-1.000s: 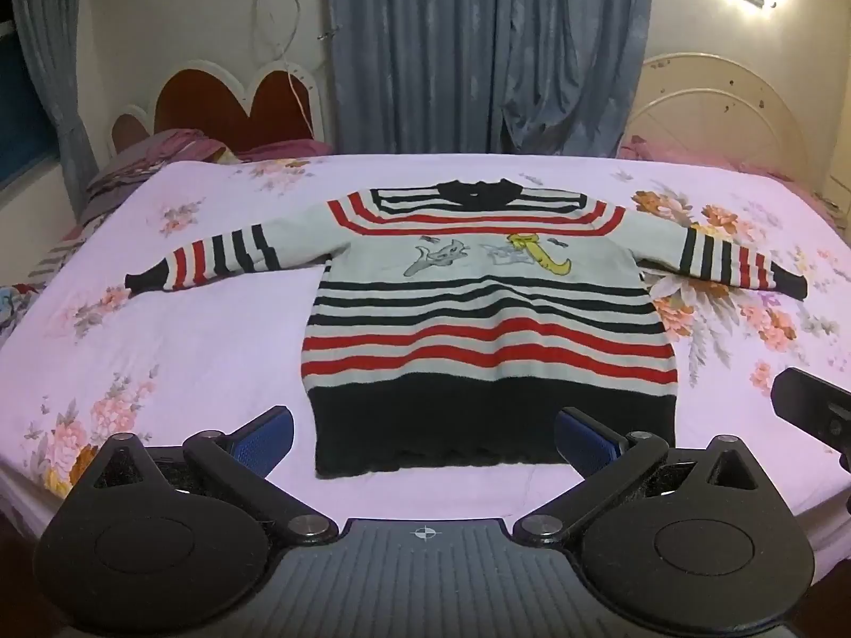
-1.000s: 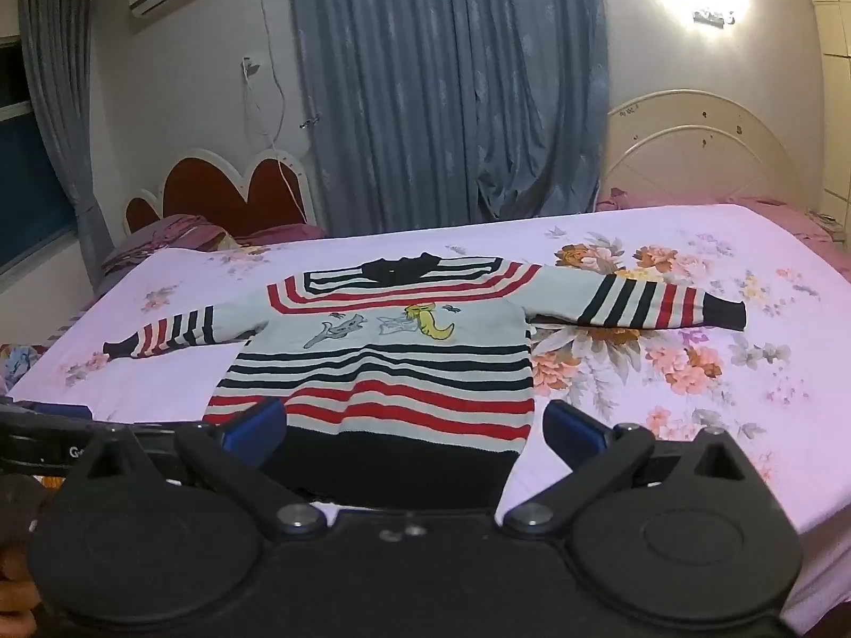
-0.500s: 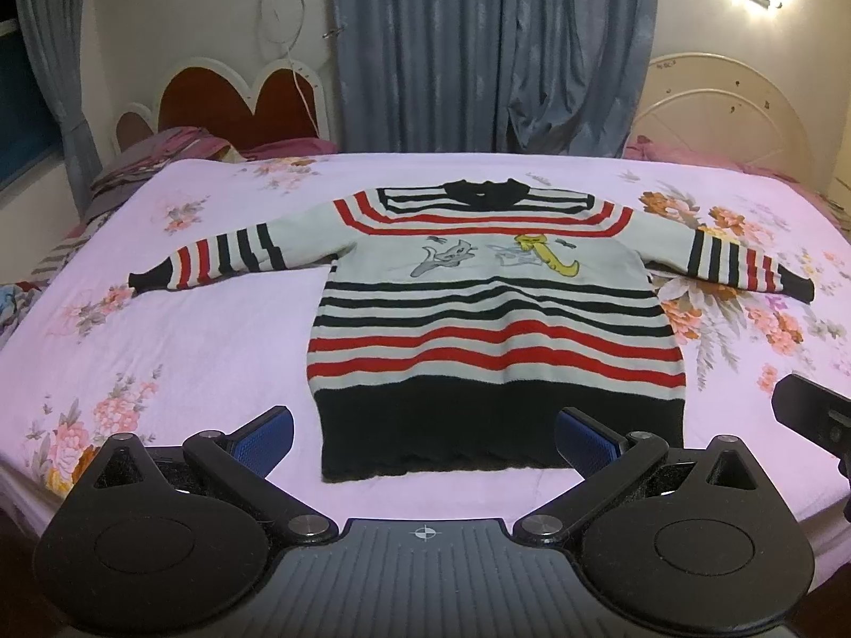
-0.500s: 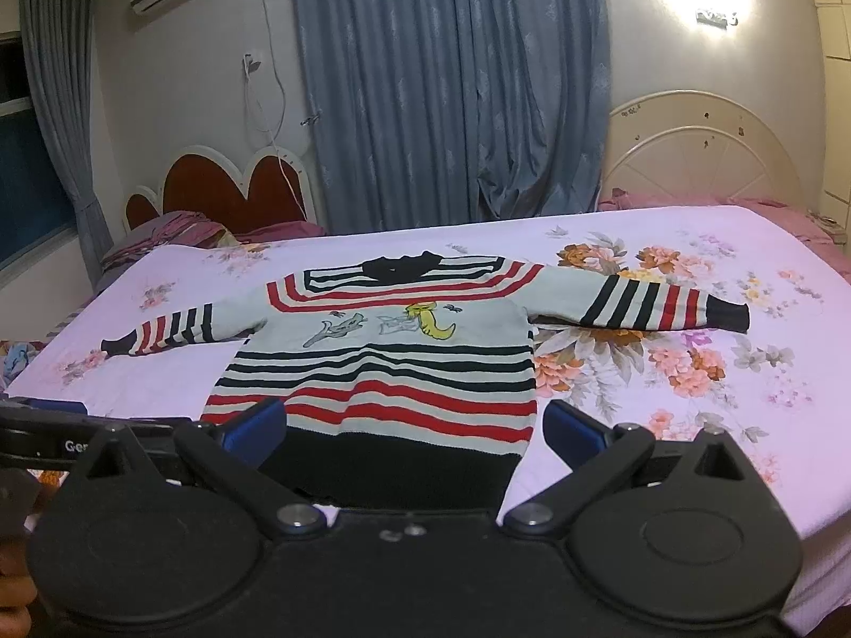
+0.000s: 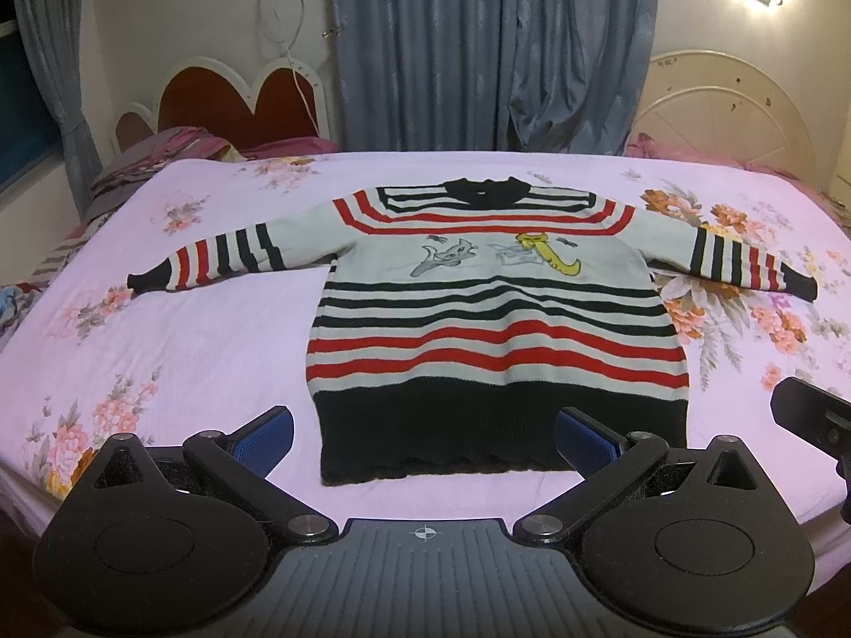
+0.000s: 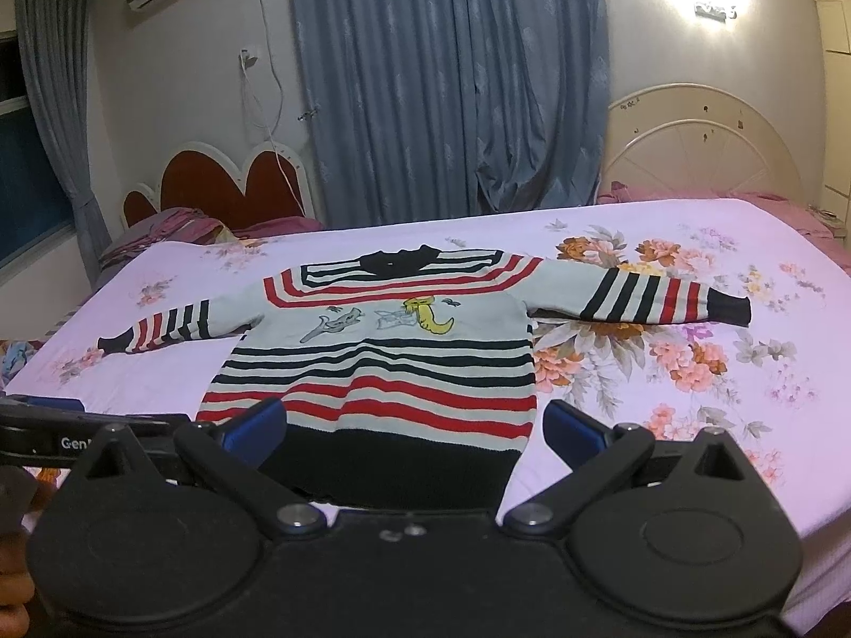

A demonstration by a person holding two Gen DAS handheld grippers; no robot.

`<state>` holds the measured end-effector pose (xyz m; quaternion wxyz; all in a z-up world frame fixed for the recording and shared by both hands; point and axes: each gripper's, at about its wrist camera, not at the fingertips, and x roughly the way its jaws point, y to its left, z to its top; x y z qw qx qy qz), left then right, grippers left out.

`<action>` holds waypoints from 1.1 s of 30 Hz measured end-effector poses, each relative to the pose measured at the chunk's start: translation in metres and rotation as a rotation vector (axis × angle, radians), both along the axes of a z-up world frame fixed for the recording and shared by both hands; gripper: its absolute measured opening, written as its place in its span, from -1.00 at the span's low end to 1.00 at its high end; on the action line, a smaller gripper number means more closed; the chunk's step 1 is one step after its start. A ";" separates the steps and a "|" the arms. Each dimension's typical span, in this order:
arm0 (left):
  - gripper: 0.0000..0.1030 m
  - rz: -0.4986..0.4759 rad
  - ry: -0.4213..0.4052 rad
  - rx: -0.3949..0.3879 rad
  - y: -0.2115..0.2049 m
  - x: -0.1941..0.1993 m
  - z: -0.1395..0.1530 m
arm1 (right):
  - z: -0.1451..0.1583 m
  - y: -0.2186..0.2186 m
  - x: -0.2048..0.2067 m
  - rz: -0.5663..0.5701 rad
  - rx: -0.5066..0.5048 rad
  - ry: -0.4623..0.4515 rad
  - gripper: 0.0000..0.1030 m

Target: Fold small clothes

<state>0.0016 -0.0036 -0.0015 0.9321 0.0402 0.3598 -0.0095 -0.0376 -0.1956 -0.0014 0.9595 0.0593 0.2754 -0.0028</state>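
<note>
A small striped sweater (image 5: pixel 494 313) lies flat and face up on the bed, both sleeves spread wide, its black hem nearest me. White, red and black bands run across it, with a cartoon print on the chest. My left gripper (image 5: pixel 425 433) hovers open just in front of the hem, holding nothing. In the right wrist view the same sweater (image 6: pixel 383 356) sits left of centre, and my right gripper (image 6: pixel 415 428) is open over its lower right part, empty. The right sleeve cuff (image 6: pixel 728 308) reaches out over the floral sheet.
The bed wears a pink floral sheet (image 5: pixel 186 329). A red heart-shaped headboard (image 5: pixel 234 106) and crumpled bedding (image 5: pixel 159 154) are at the far left, a white round headboard (image 5: pixel 728 117) at the far right, grey-blue curtains (image 5: pixel 489 48) behind. The other gripper's body (image 5: pixel 814 420) shows at the right edge.
Both cameras have tilted or risen slightly, so the sweater sits a little lower in view. The sweater itself has not moved; both grippers stay open.
</note>
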 end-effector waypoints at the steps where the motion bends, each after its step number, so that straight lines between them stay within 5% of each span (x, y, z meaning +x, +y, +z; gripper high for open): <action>1: 1.00 0.000 -0.001 0.002 -0.001 0.001 0.000 | 0.000 0.000 0.000 0.000 0.001 0.001 0.98; 33: 1.00 0.000 -0.002 0.008 -0.003 0.005 -0.001 | -0.009 -0.004 0.008 -0.006 0.005 0.016 0.98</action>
